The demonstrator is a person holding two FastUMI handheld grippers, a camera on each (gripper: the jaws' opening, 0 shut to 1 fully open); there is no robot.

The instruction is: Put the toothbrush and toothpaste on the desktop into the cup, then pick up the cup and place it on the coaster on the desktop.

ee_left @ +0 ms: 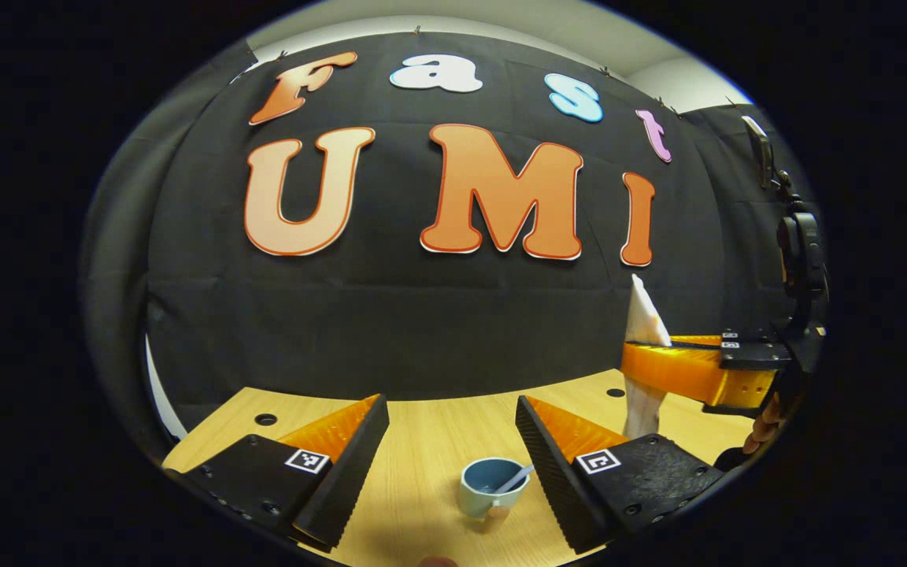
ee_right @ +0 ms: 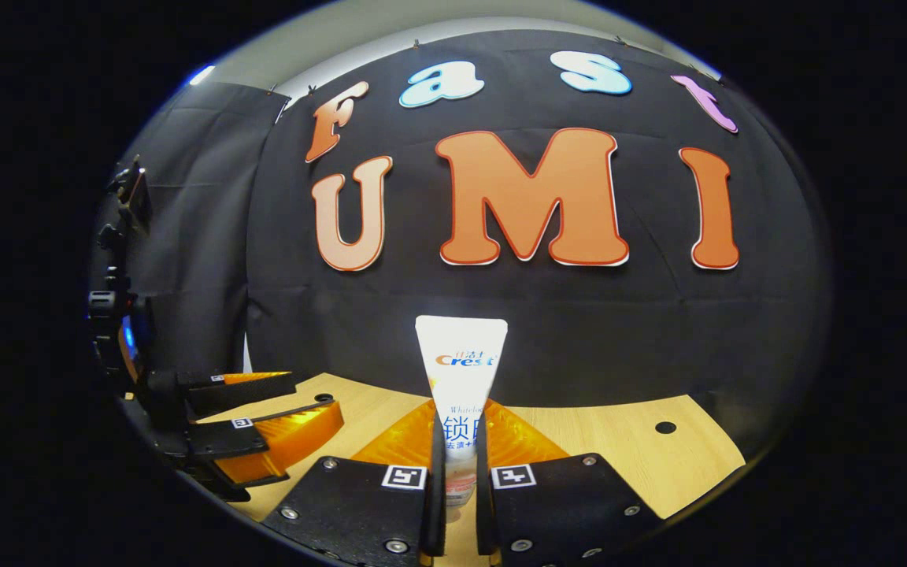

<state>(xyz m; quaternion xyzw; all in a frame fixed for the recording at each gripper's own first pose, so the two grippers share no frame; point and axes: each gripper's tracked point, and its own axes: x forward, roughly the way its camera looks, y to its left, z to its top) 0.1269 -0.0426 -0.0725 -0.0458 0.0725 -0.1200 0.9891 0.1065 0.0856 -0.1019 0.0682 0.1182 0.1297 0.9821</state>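
Over the wooden desktop, toothpaste upright between closed right jaws.

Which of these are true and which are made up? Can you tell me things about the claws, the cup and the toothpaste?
1. The right claw holds the toothpaste upright. True.
2. The left claw grips the cup. False: its jaws stand open and the cup sits on the desktop between them.
3. The toothbrush is in the cup. True.
4. The toothpaste lies flat on the desktop. False: it is lifted, clamped between both fingers.
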